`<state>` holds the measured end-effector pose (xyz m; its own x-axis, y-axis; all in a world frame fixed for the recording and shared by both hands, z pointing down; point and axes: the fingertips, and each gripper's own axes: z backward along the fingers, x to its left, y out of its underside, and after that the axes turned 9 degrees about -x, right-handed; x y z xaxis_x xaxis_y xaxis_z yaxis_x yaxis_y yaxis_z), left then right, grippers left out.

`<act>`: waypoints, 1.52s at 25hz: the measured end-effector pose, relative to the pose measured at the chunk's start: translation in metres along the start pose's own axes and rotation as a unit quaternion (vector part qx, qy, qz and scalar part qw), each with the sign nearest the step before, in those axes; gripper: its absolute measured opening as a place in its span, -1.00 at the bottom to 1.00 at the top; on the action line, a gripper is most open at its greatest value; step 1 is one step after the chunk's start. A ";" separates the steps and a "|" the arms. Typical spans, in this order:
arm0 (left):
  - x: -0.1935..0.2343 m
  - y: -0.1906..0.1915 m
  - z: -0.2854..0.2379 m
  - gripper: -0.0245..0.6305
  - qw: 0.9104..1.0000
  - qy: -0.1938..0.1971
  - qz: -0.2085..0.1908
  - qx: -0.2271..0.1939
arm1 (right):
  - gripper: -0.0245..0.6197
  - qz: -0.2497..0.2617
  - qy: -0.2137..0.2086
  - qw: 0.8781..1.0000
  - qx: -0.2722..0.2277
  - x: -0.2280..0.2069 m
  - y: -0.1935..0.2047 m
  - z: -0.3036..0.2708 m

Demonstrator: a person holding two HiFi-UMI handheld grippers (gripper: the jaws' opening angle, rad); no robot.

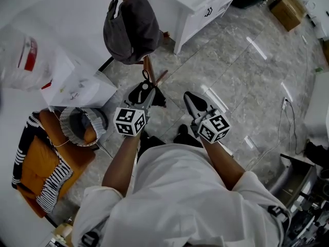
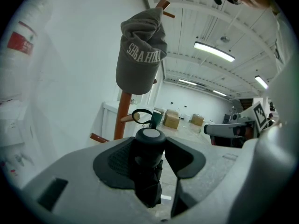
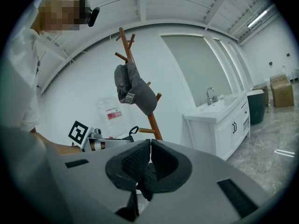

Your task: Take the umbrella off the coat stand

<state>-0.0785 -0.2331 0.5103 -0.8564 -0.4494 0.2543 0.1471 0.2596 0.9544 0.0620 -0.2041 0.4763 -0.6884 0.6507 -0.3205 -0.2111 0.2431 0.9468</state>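
My left gripper is clamped on the one black folded umbrella, its handle cap upright between the pads and its lower end hidden. Its strap loop sits at a peg of the single coat stand; I cannot tell whether it is hooked. The right gripper has its jaws closed together on nothing. One grey cap hangs above.

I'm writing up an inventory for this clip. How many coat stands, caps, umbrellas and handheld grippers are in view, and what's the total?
coat stand: 1
cap: 1
umbrella: 1
grippers: 2 (left gripper, right gripper)
Total: 5
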 end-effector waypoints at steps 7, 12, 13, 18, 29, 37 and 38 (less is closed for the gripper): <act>-0.014 -0.001 0.014 -0.29 1.000 0.014 -0.009 0.003 | -0.88 -0.001 -0.004 1.000 0.004 0.002 0.003 -0.002; -0.018 -0.003 0.025 -0.29 1.000 0.016 -0.012 0.001 | -0.88 -0.001 -0.006 1.000 0.006 0.002 0.005 -0.003; -0.019 -0.004 0.028 -0.29 1.000 0.017 -0.013 0.001 | -0.88 -0.001 -0.006 1.000 0.006 0.002 0.005 -0.003; -0.022 -0.004 0.041 -0.29 1.000 0.021 -0.015 -0.001 | -0.88 0.003 -0.005 1.000 0.010 0.001 0.007 -0.004; -0.012 0.003 0.077 -0.29 1.000 -0.005 -0.010 -0.006 | -0.88 0.017 0.012 1.000 0.016 -0.008 0.011 0.006; -0.012 0.019 0.092 -0.29 1.000 -0.014 0.001 -0.003 | -0.88 0.050 0.030 0.998 0.026 -0.014 0.016 0.018; -0.013 0.021 0.093 -0.29 1.000 -0.012 0.001 -0.002 | -0.88 0.058 0.032 0.997 0.028 -0.014 0.017 0.020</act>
<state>-0.1103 -0.1425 0.5128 -0.8681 -0.4276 0.2521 0.1505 0.2572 0.9546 0.0822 -0.1951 0.4961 -0.7493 0.6300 -0.2040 -0.0896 0.2087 0.9739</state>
